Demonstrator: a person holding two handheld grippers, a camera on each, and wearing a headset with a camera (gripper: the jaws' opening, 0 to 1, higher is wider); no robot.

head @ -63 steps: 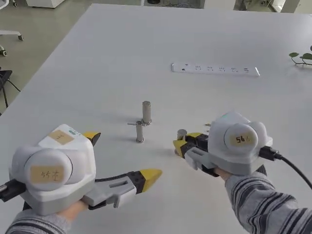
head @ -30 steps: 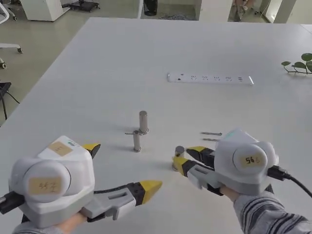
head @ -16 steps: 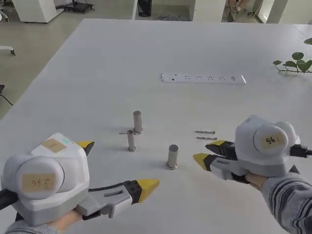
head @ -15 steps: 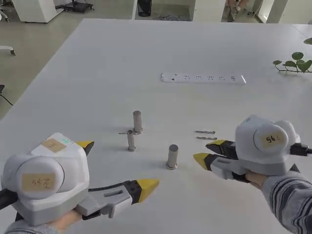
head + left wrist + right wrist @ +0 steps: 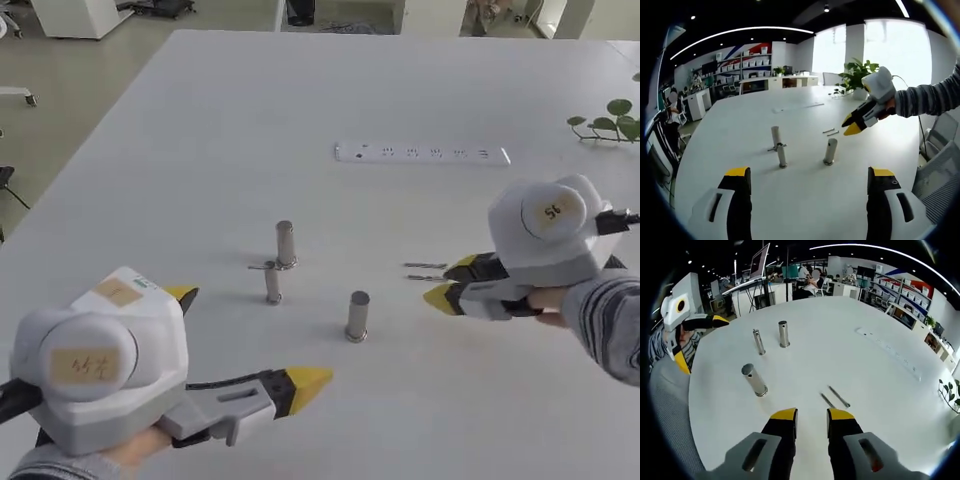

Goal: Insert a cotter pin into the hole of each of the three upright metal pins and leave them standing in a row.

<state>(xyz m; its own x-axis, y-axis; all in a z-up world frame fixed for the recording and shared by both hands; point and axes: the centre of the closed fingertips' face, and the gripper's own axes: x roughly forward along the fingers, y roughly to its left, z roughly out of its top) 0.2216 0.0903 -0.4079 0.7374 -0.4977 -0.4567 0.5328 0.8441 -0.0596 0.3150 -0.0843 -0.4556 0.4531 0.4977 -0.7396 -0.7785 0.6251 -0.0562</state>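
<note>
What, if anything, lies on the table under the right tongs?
Two loose cotter pins lie on the white table just ahead of the right tongs, not under them. The table beneath the tongs' body is covered, so unseen.

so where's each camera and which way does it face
Head view: on headset, looking down at metal pins; left gripper, right gripper, sleeve show.
Left gripper view: faces the metal pins and right gripper; own open jaws show.
Right gripper view: faces cotter pins, left gripper; own narrowly open jaws show.
Shared: both gripper views see the metal pins from opposite sides.
</note>
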